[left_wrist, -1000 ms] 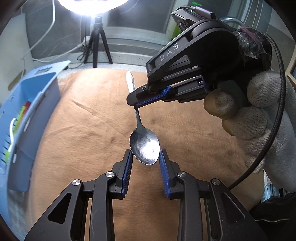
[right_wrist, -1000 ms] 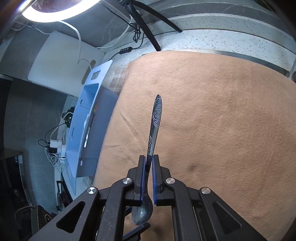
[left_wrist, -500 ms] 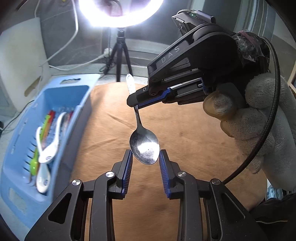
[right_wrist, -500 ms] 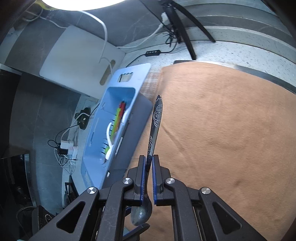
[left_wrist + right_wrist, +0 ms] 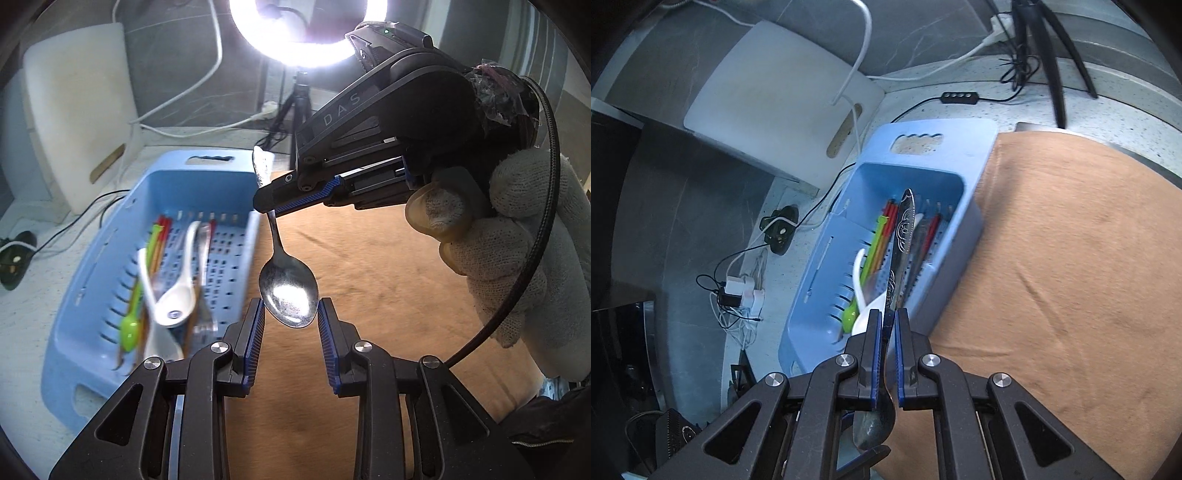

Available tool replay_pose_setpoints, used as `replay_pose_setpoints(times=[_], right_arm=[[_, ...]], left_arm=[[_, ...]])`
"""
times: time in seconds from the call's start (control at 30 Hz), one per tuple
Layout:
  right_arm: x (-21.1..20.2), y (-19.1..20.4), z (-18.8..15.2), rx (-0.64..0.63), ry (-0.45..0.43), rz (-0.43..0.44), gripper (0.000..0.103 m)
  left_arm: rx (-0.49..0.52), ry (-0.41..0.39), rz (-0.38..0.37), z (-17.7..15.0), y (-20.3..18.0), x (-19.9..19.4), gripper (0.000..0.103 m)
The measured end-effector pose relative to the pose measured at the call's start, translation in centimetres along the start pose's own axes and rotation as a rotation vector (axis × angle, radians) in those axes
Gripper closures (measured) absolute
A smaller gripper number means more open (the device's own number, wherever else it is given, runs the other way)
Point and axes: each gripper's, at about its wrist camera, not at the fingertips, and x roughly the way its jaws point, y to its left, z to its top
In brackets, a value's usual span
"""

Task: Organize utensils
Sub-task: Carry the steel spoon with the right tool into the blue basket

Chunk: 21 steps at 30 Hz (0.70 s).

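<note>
Ring light [image 5: 308,33] glares overhead; blue basket [image 5: 92,295] motion-blurred, fisheye edges dark

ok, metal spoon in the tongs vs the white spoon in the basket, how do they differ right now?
The metal spoon is shiny steel with an embossed handle; the white spoon is plain and matte, apparently ceramic or plastic. The metal spoon hangs in the air bowl-down, clamped at its handle by the right tongs, while the white spoon lies loose in the blue basket among other utensils. The metal spoon's handle looks slimmer than the white spoon's. Both are spoons with rounded bowls.
</note>
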Motion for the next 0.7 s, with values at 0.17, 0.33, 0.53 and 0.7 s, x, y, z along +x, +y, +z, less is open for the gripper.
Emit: replay_pose_setpoints(times=[0.17, 0.33, 0.53, 0.7], right_arm=[[1.7, 1.0, 0.4, 0.011, 0.01, 0.007, 0.097], [3.4, 1.6, 0.7, 0.025, 0.023, 0.004, 0.097], [5.2, 2.1, 1.0, 0.036, 0.037, -0.017, 0.097], [6.4, 2.0, 1.3, 0.045, 0.05, -0.036, 0.097]], left_arm=[[-0.005, 0.013, 0.0, -0.1, 2.0, 0.0, 0.075], [-0.016, 0.028, -0.011, -0.3, 3.5, 0.1, 0.075], [-0.032, 0.049, -0.02, -0.5, 4.7, 0.4, 0.075], [-0.053, 0.067, -0.03, -0.5, 5.6, 1.0, 0.075]])
